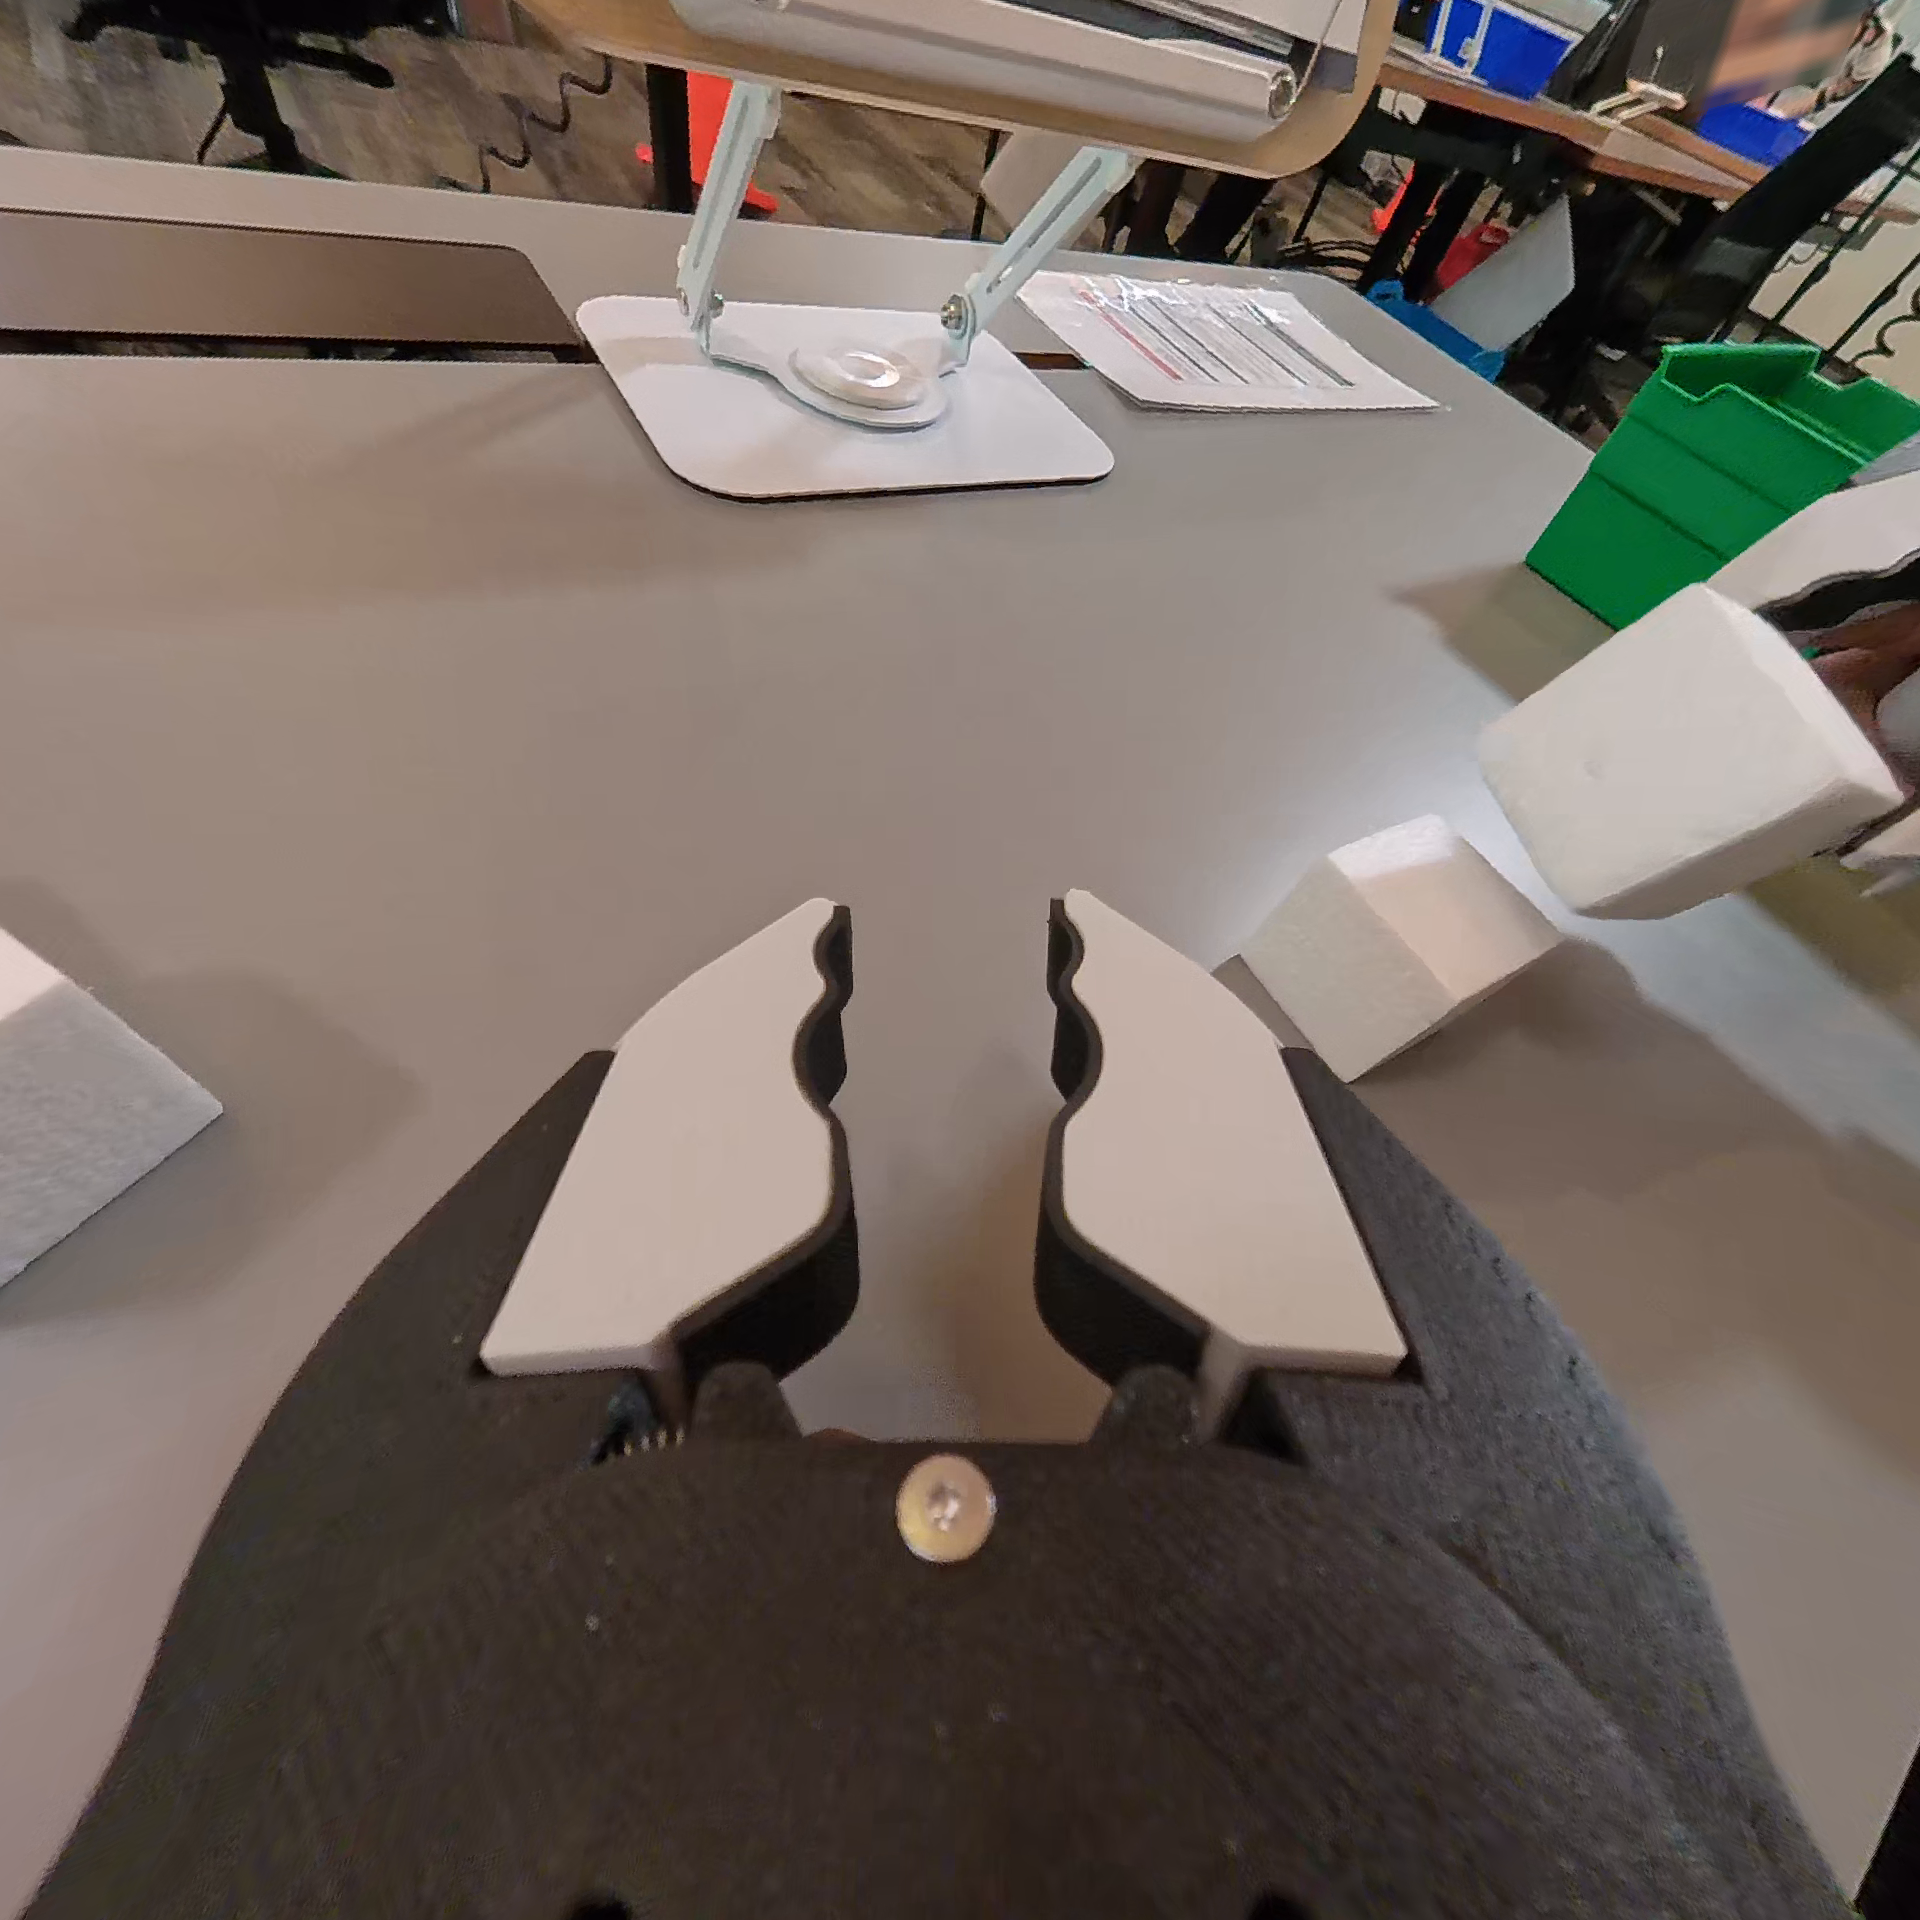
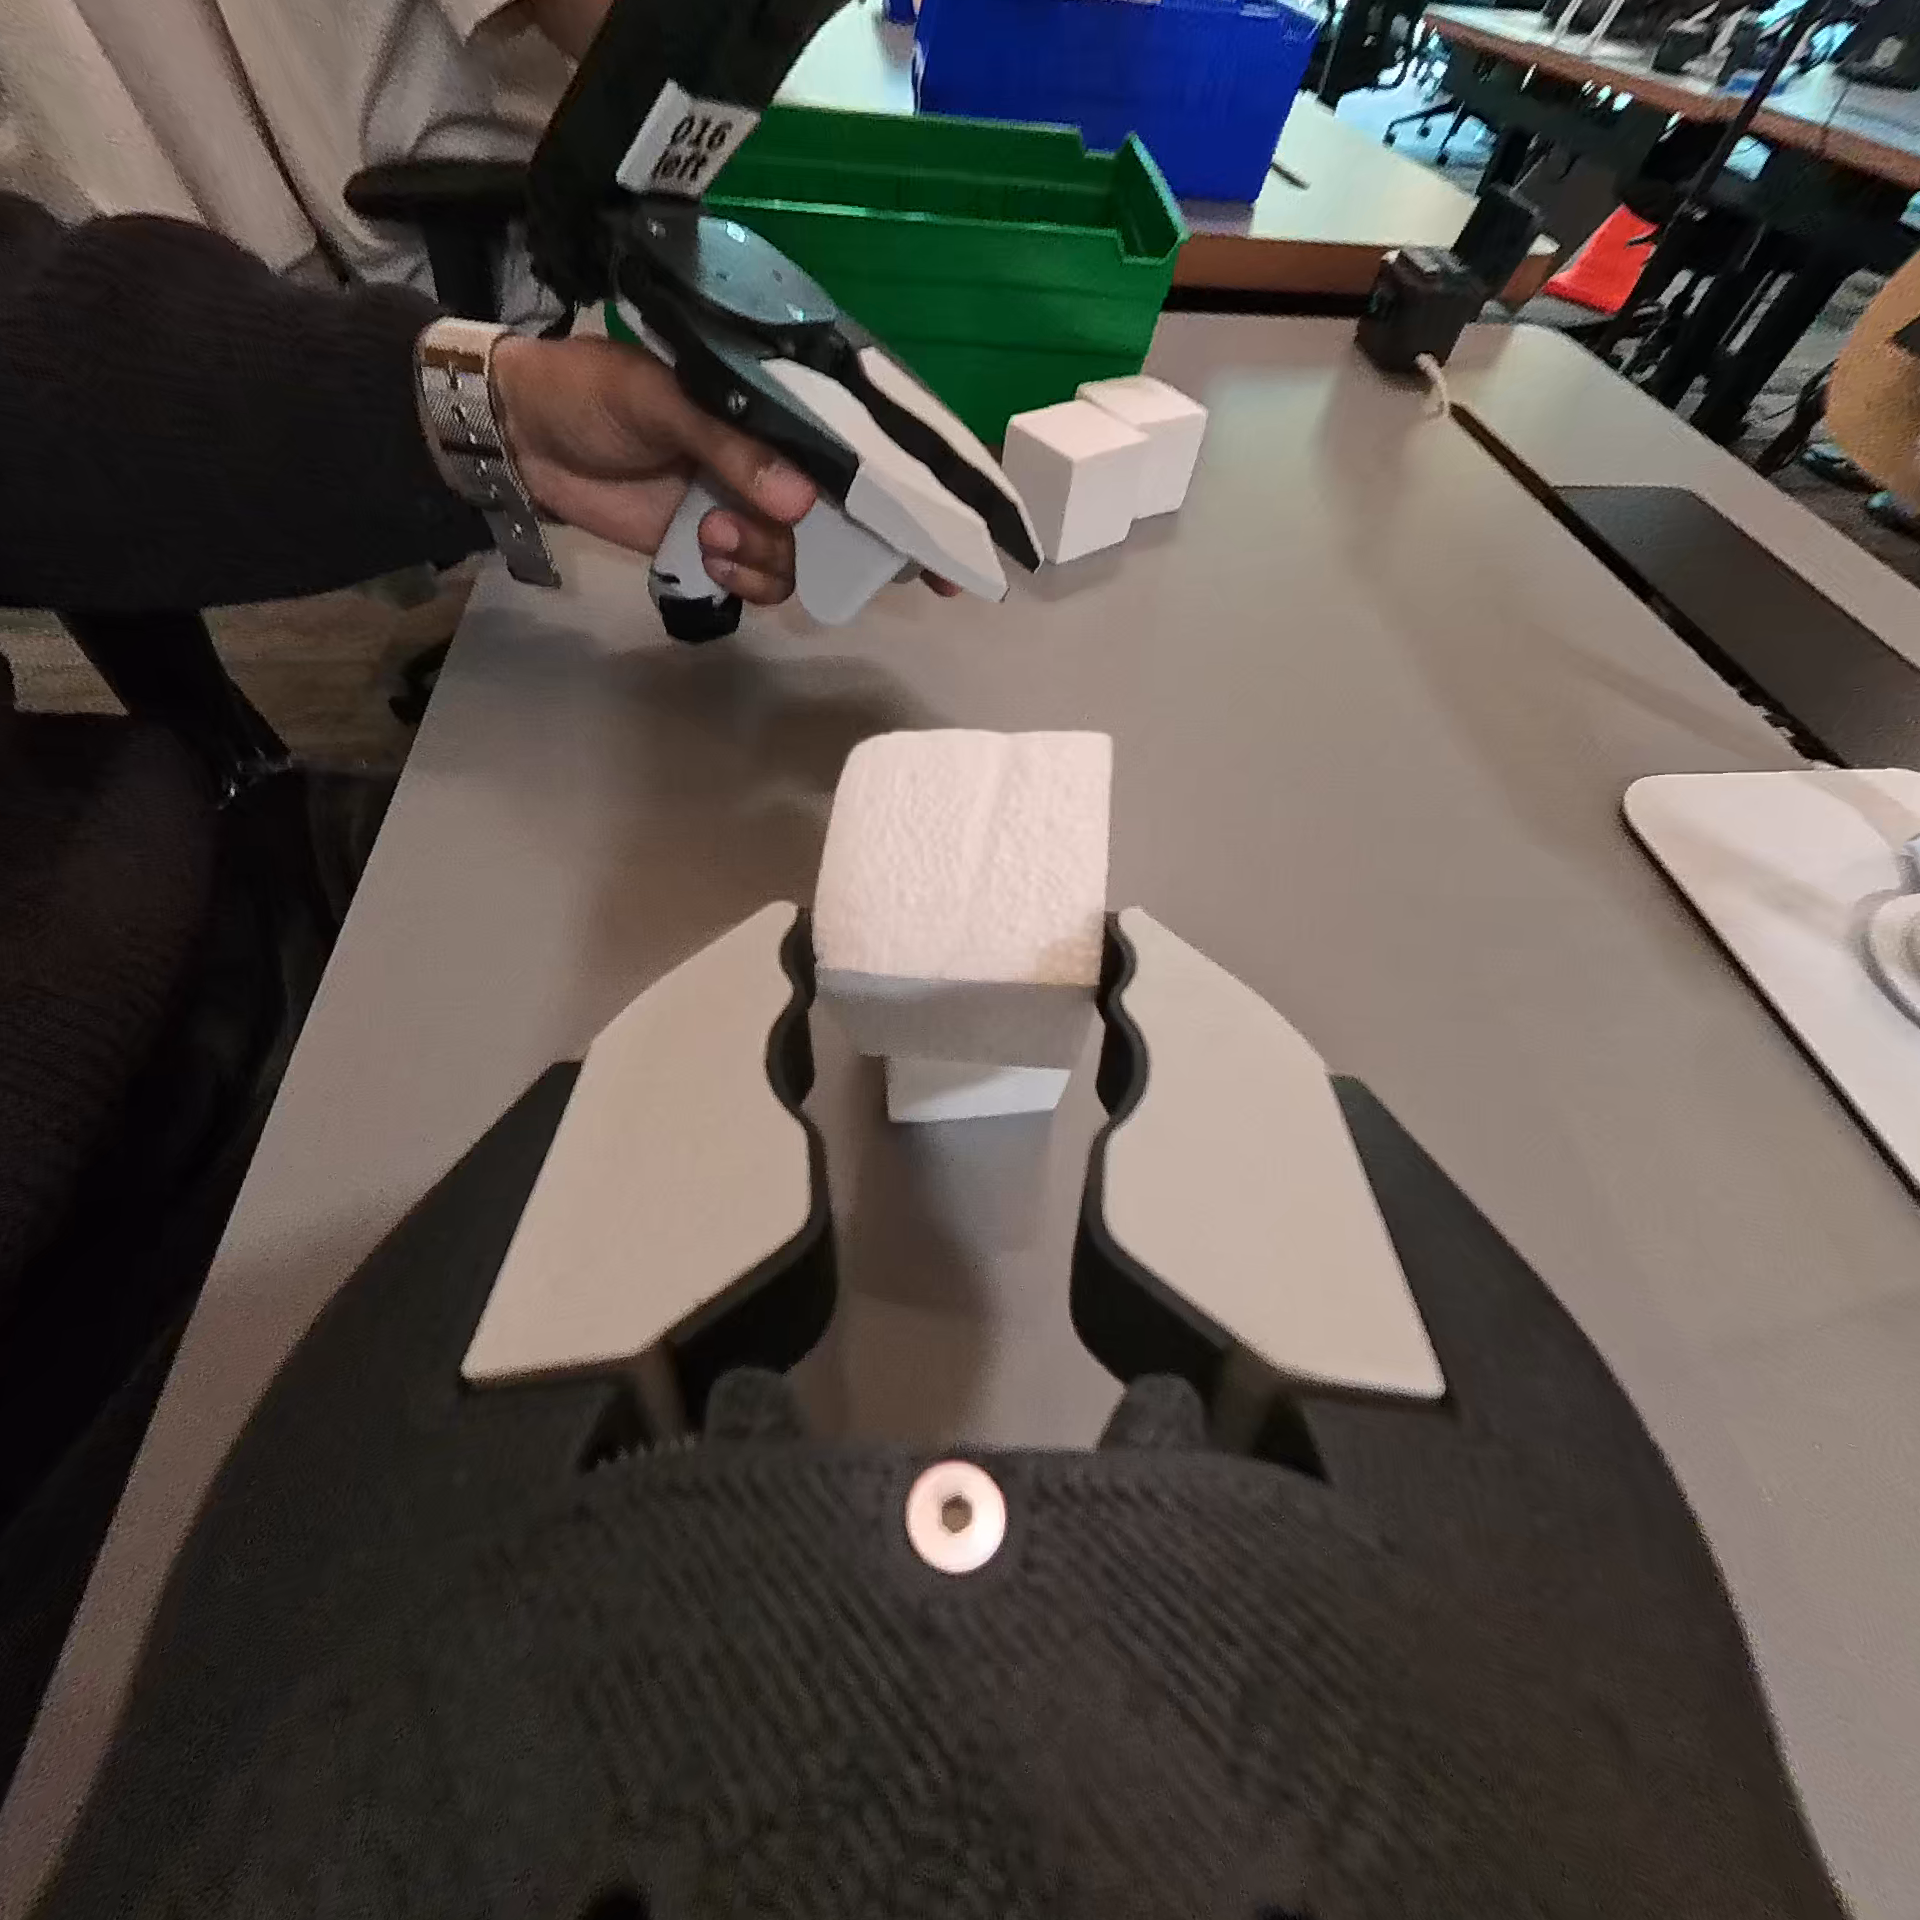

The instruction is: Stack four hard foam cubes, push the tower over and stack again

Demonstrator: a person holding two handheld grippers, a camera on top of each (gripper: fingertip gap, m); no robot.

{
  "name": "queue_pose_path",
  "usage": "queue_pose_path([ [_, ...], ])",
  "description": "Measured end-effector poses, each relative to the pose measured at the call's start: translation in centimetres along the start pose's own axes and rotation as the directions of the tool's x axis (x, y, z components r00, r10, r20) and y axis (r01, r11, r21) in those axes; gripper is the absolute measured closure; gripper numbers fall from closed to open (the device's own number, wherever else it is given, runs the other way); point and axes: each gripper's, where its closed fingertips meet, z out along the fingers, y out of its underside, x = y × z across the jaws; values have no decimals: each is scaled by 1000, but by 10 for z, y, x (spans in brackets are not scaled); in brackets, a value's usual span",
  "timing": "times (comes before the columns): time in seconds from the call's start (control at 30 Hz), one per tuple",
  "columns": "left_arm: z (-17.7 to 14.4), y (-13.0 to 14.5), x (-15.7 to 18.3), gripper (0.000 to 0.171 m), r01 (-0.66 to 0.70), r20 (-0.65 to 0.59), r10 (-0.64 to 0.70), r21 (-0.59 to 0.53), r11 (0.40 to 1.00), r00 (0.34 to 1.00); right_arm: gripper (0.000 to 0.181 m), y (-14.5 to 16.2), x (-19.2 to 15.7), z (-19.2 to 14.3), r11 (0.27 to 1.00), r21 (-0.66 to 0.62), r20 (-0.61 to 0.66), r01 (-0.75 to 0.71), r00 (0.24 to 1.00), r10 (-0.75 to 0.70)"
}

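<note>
My right gripper is shut on a white foam block and holds it above the grey table. A smaller white foam block lies on the table just under it. In the left wrist view the held block hangs at the right, apart from the block on the table. My left gripper is open and empty over bare table. It also shows in the right wrist view, held by a hand, next to two white foam blocks.
A green bin stands at the table's far end, and it also shows in the left wrist view. A stand on a white mat and a bagged sheet lie ahead of my left gripper. Another foam block sits at its left. The left gripper's tips are roughly 20 centimeters from the right gripper's.
</note>
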Motion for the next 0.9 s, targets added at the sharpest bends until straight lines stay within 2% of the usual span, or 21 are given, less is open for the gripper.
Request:
queue_pose_path([
  [0.3, -23, 11, -11, 135, -8, 58, 8, 1, 1000, 998, 128, -3, 1, 16, 993, -91, 78, 73, 995, -66],
  [0.57, -48, 19, -28, 135, 41, 115, -42, 13, 999, 992, 128, -1, 7, 20, 991, -127, 176, 31, 984, -8],
  [0.63, -50, 21, -30, 135, 42, 127, -44, 14, 999, 991, 128, 6, 8, 24, 984, -170, 178, 46, 984, -15],
  [0.9, -53, 24, -31, 135, 43, 133, -43, 1, 999, 990, 128, 1, 1, 26, 988, -153, 225, 11, 974, 24],
])
